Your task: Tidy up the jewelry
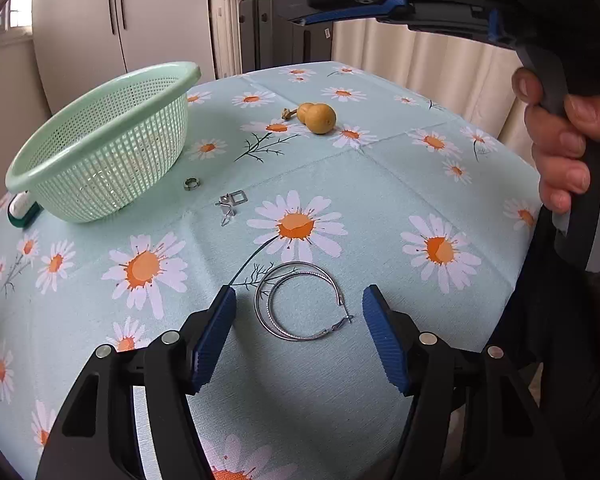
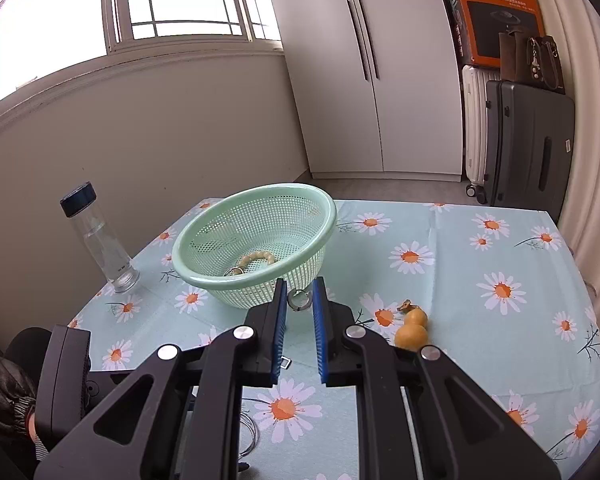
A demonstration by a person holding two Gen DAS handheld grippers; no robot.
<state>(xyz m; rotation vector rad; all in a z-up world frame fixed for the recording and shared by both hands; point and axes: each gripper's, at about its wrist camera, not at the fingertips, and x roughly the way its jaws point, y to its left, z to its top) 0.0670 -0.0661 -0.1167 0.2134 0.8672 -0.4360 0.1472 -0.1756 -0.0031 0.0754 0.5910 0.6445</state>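
My left gripper (image 1: 299, 300) is open low over the daisy tablecloth, its blue pads on either side of a pair of silver hoop earrings (image 1: 300, 305). A small silver ring (image 1: 191, 184) and square silver earrings (image 1: 231, 204) lie beyond, beside the green basket (image 1: 100, 148). My right gripper (image 2: 299, 294) is partly open, its fingertips on either side of the silver ring (image 2: 299, 300) without touching it, in front of the basket (image 2: 256, 240). A beaded bracelet (image 2: 254, 260) lies in the basket.
A small yellow gourd pendant (image 1: 318, 117) lies further back; it also shows in the right wrist view (image 2: 412, 330). A clear bottle (image 2: 98, 240) stands at the table's left edge. A green-and-white object (image 1: 20, 210) lies behind the basket. Suitcases and a cupboard stand beyond.
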